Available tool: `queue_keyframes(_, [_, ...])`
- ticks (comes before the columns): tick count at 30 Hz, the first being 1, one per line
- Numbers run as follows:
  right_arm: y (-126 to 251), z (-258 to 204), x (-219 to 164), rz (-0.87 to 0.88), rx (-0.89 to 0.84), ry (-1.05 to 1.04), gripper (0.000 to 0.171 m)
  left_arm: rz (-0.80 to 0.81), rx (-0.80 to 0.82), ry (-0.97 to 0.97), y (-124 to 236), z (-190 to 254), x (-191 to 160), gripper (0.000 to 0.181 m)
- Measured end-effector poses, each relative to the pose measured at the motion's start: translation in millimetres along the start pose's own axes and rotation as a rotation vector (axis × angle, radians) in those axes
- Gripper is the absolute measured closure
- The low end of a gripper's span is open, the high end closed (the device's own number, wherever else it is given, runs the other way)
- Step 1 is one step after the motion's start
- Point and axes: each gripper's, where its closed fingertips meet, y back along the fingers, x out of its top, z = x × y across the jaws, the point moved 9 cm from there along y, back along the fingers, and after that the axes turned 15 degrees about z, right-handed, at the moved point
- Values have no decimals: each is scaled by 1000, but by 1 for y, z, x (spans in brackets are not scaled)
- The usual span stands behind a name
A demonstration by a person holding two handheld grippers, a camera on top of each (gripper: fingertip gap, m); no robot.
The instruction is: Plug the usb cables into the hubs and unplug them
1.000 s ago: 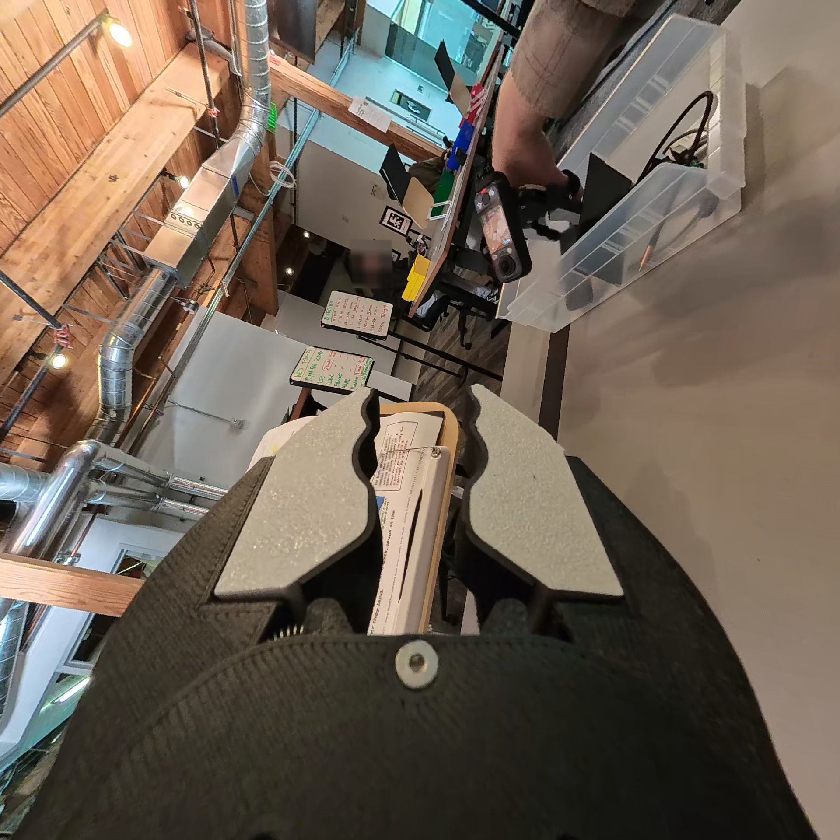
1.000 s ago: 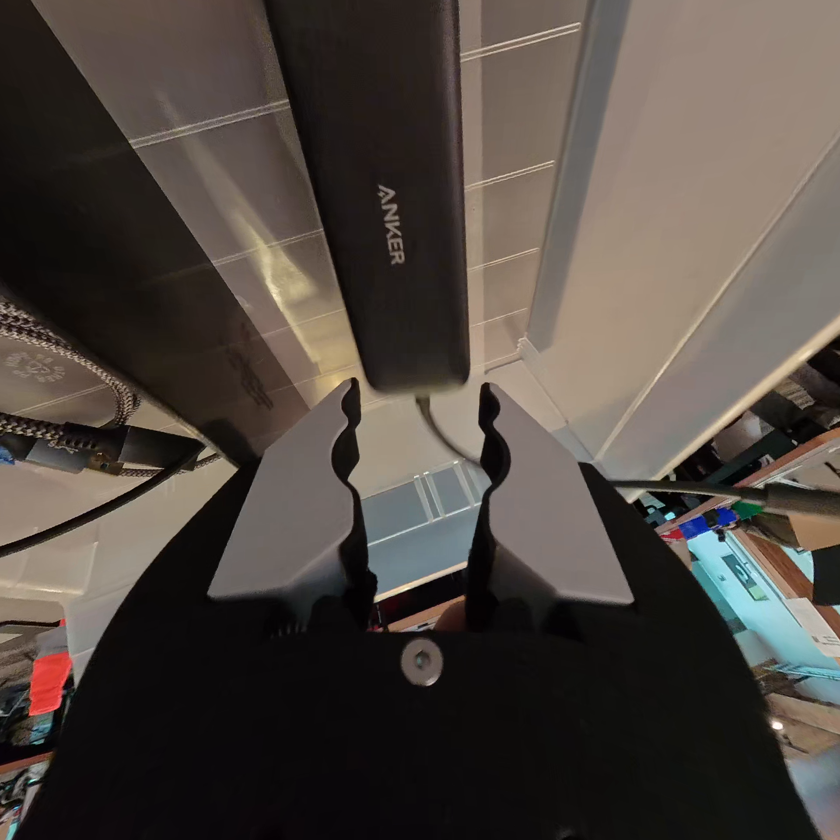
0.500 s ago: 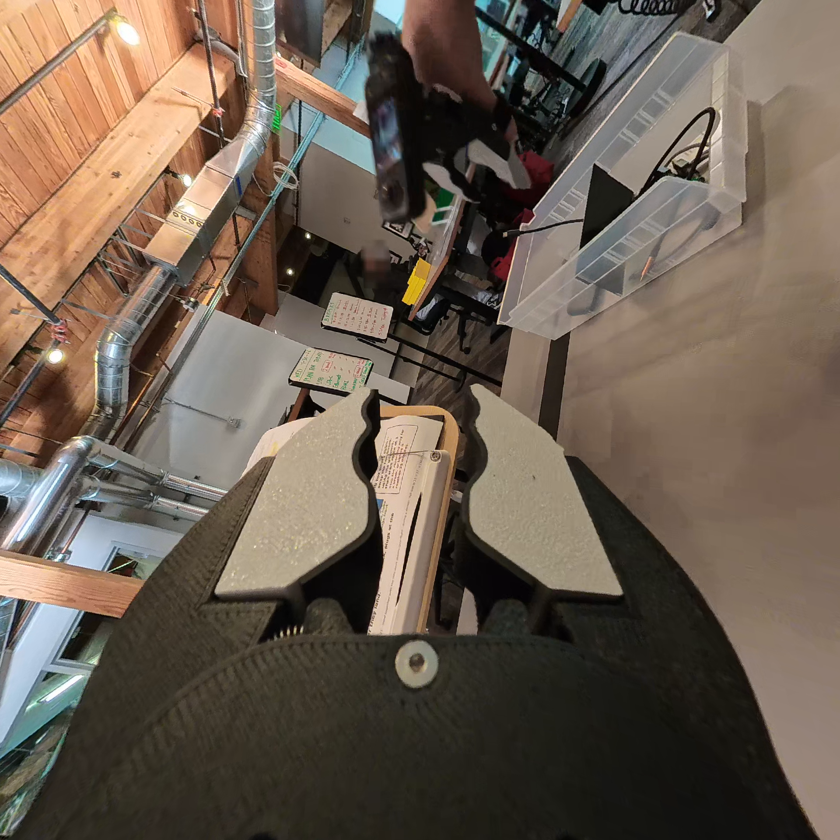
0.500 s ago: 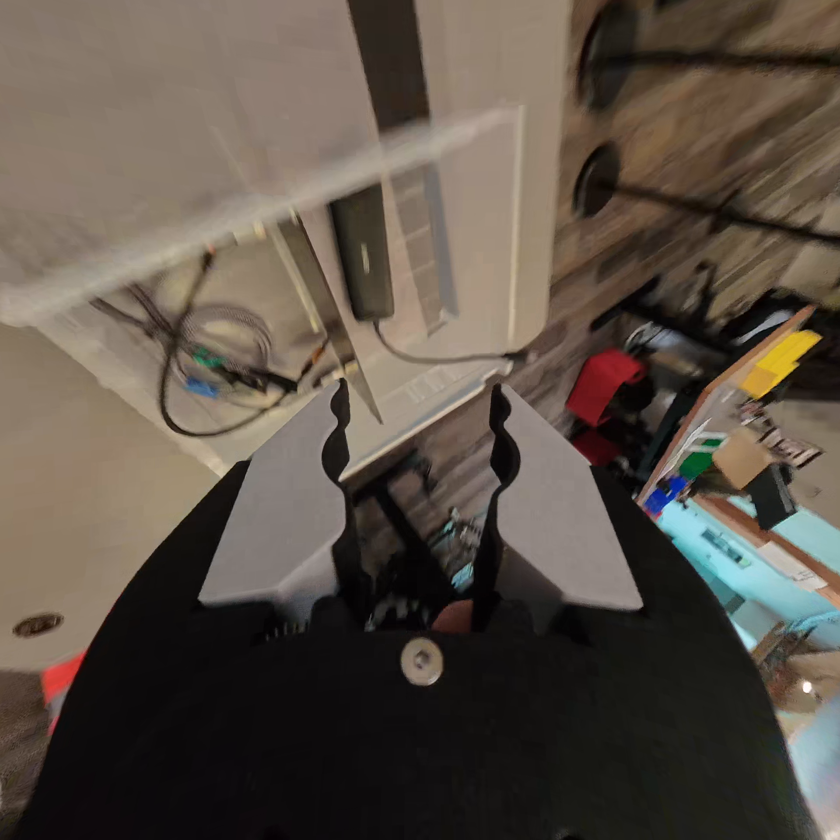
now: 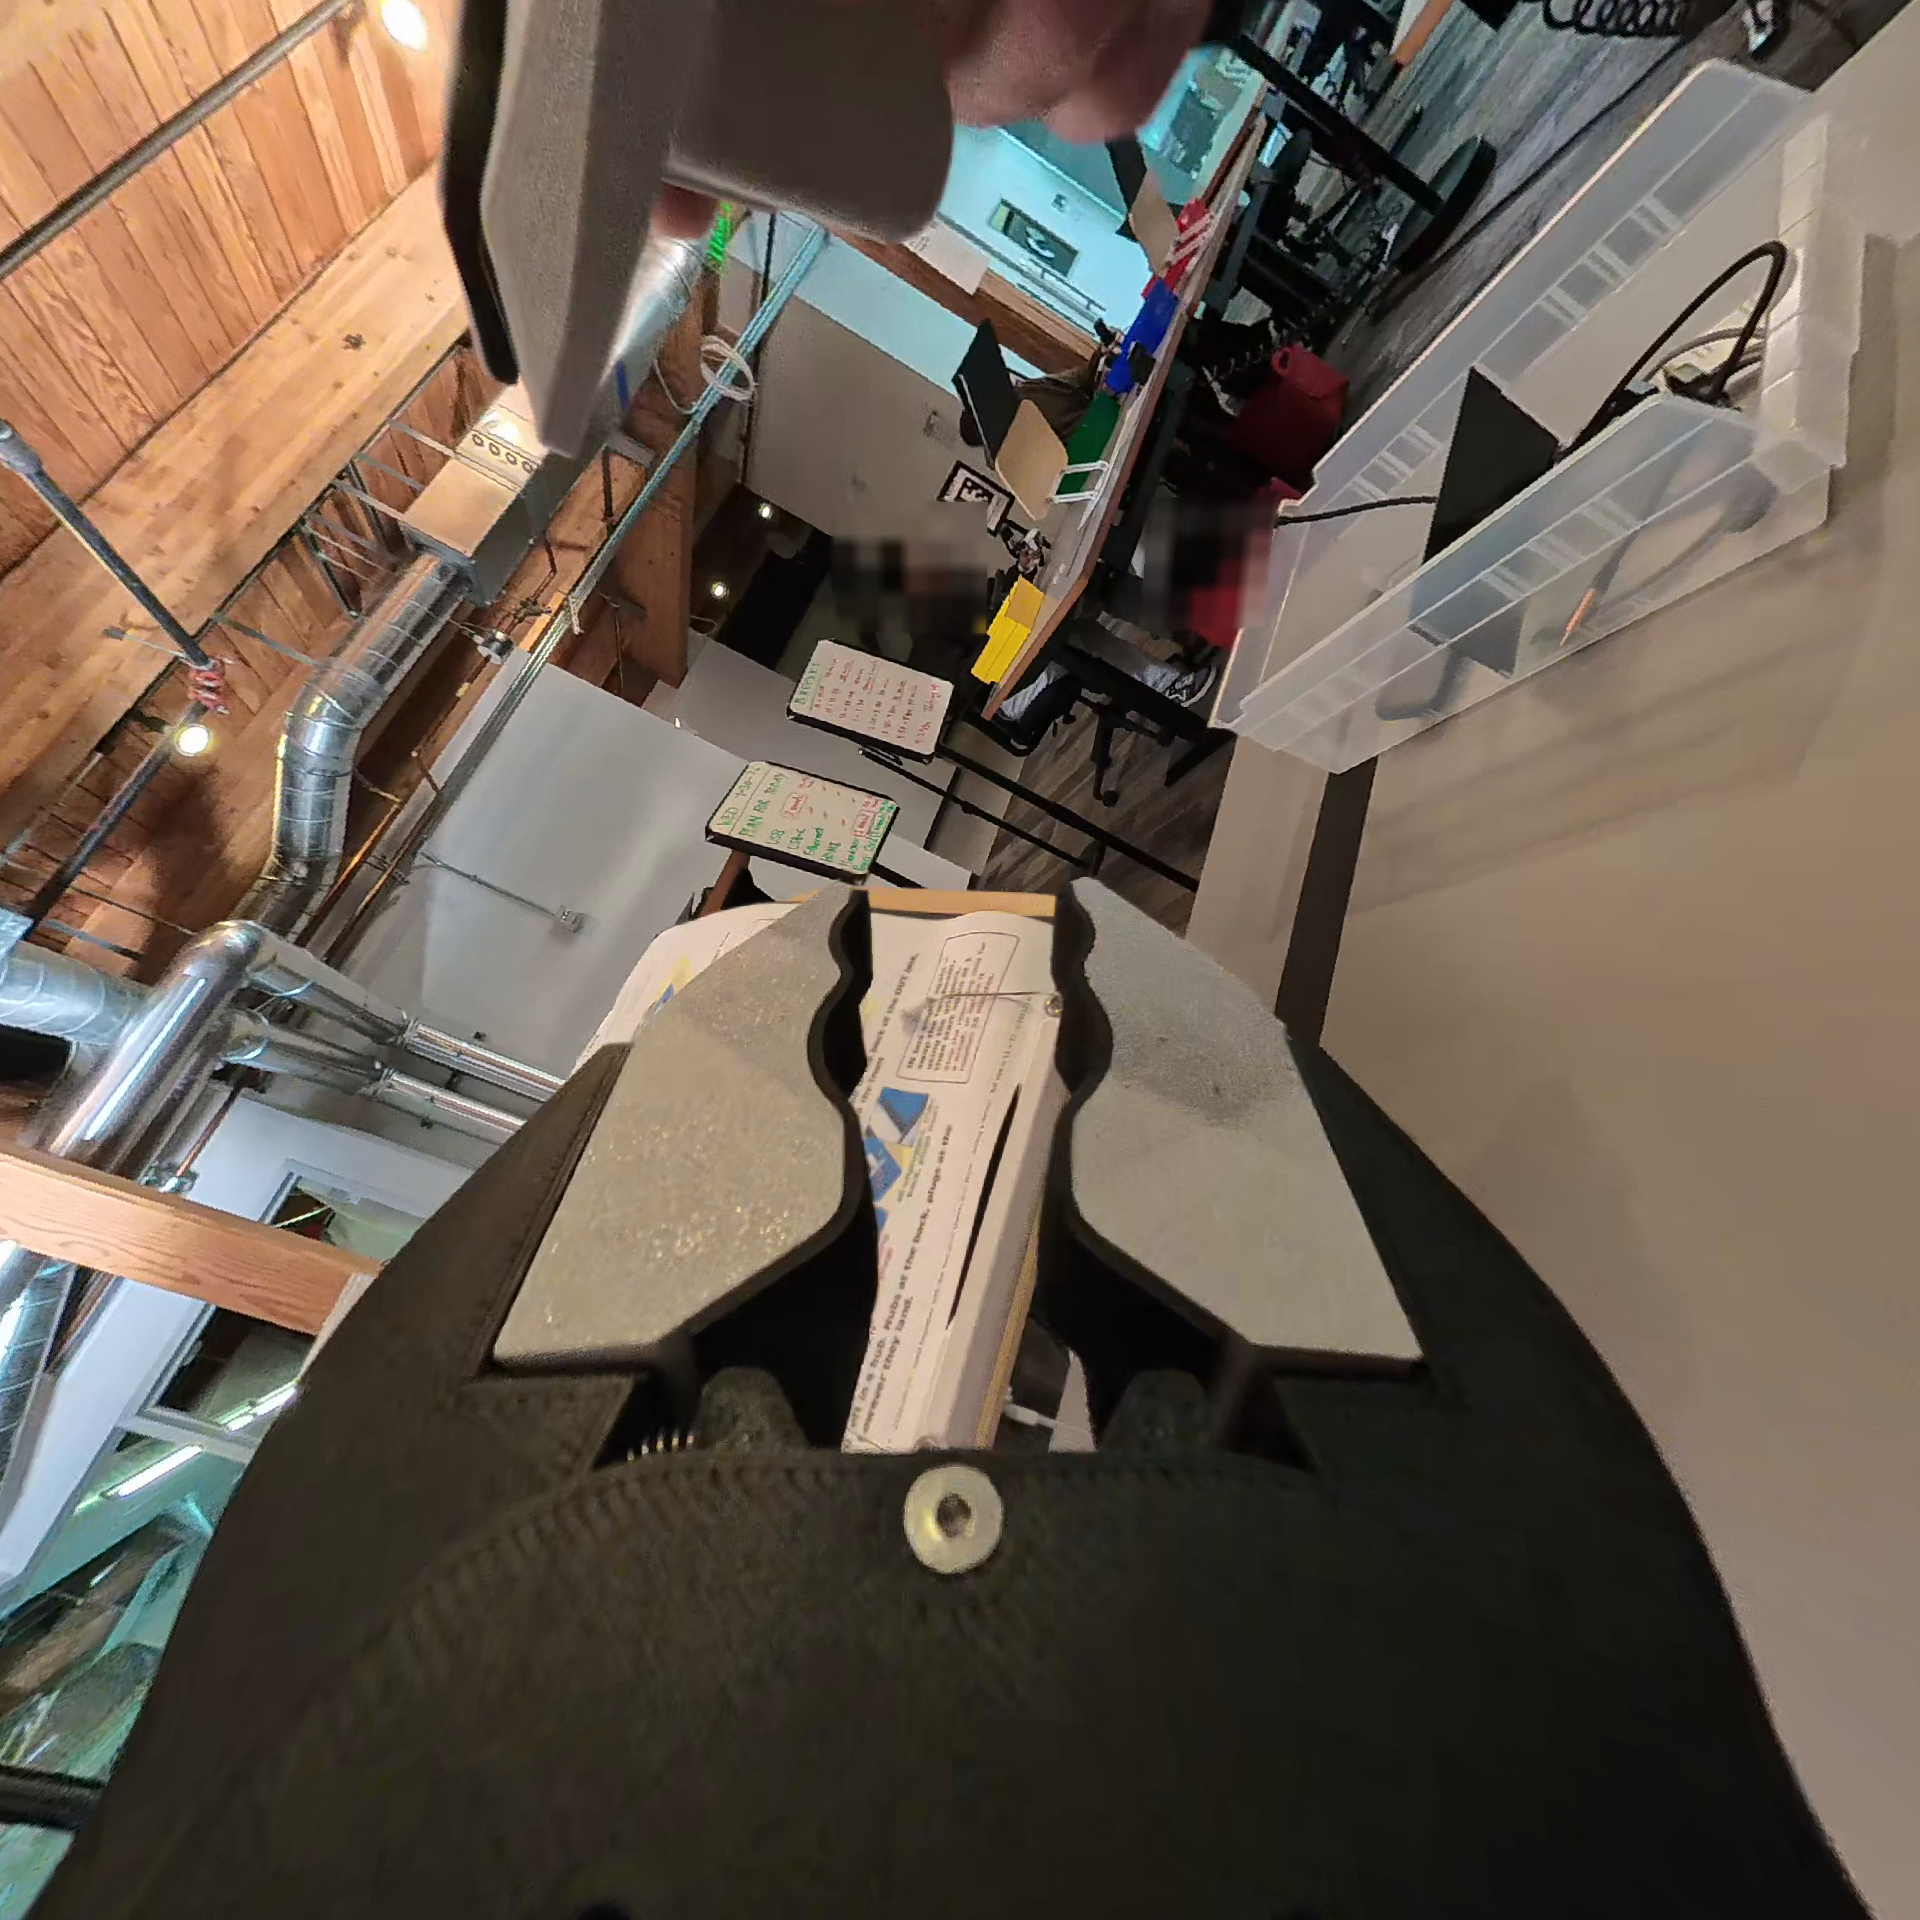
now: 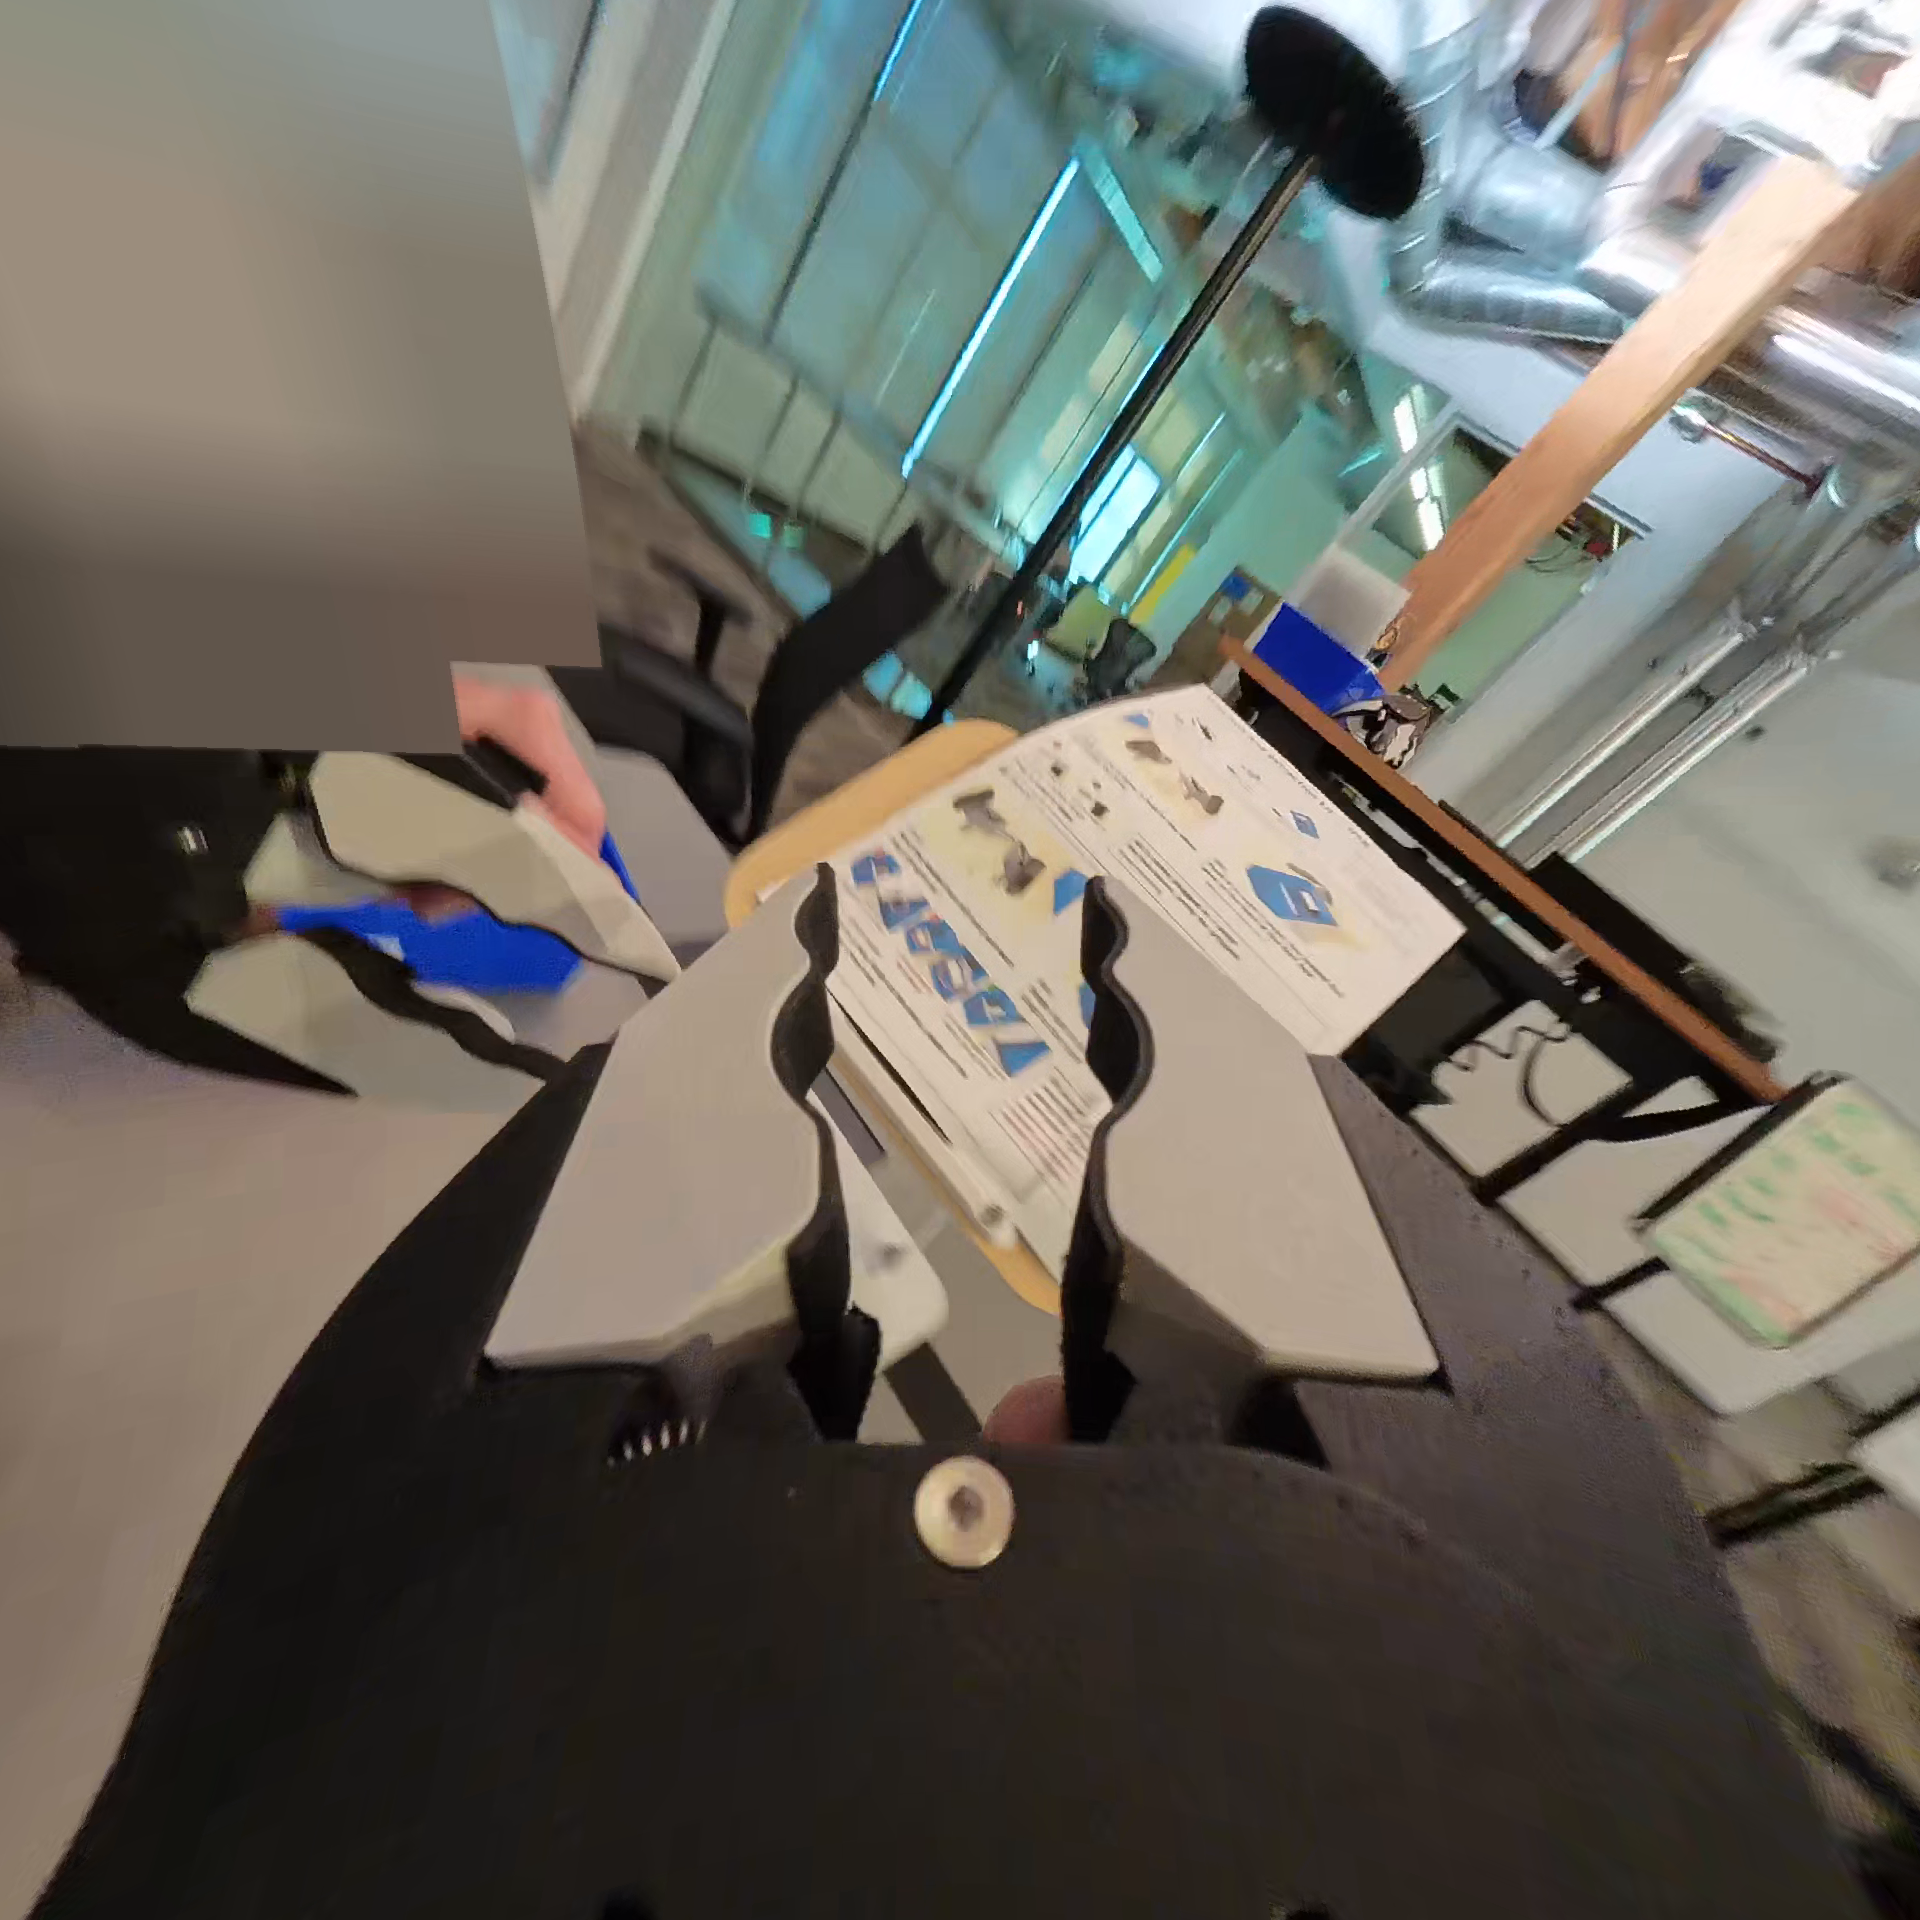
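The left gripper (image 5: pixel 961 997), black-bodied with grey finger plates, has its jaws released with nothing between them; it lies low over the pale grey bench (image 5: pixel 1621 1195) and looks along the bench's edge at a printed instruction sheet on a light wooden clipboard (image 5: pixel 956 1132) that stands just beyond its fingertips. The right gripper (image 6: pixel 951 977), of the same build, also has its jaws parted and empty, and faces the same clipboard (image 6: pixel 1132 883) from the other side. In the left wrist view the right gripper (image 5: pixel 665 156) shows blurred at the top edge, held up off the bench in a person's hand (image 5: pixel 1049 62). In the right wrist view the left gripper (image 6: pixel 436 914) sits at the left over the bench (image 6: pixel 208 1299), with a hand (image 6: pixel 540 758) behind it and a blue piece showing between its grey plates; what that piece is cannot be told.

The task's things lie well apart from both grippers, in a clear plastic compartment bin (image 5: pixel 1538 499) at the far corner of the bench. A flat black USB hub (image 5: pixel 1486 468) stands on edge in one compartment, a thin grey lead runs from it over the bin's outer wall, and a loop of black USB cable (image 5: pixel 1704 301) rises from the neighbouring compartment.
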Motion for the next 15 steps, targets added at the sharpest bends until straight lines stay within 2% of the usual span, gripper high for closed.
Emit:
queue_keyframes(4, [-2, -11, -26, 115, -34, -198, 131, -4, 28, 0, 7, -8, -2, 150])
queue_keyframes(7, [-13, -12, -42, 117, -14, -260, 133, -3, 41, 11, 10, -12, -5, 151])
queue_keyframes(11, [-28, -19, -58, 64, 0, -254, 133, -1, 52, 22, 11, -13, -7, 152])
queue_keyframes(15, [-30, -22, -61, 8, -6, -161, 133, -4, 98, 32, 14, -20, -8, 154])
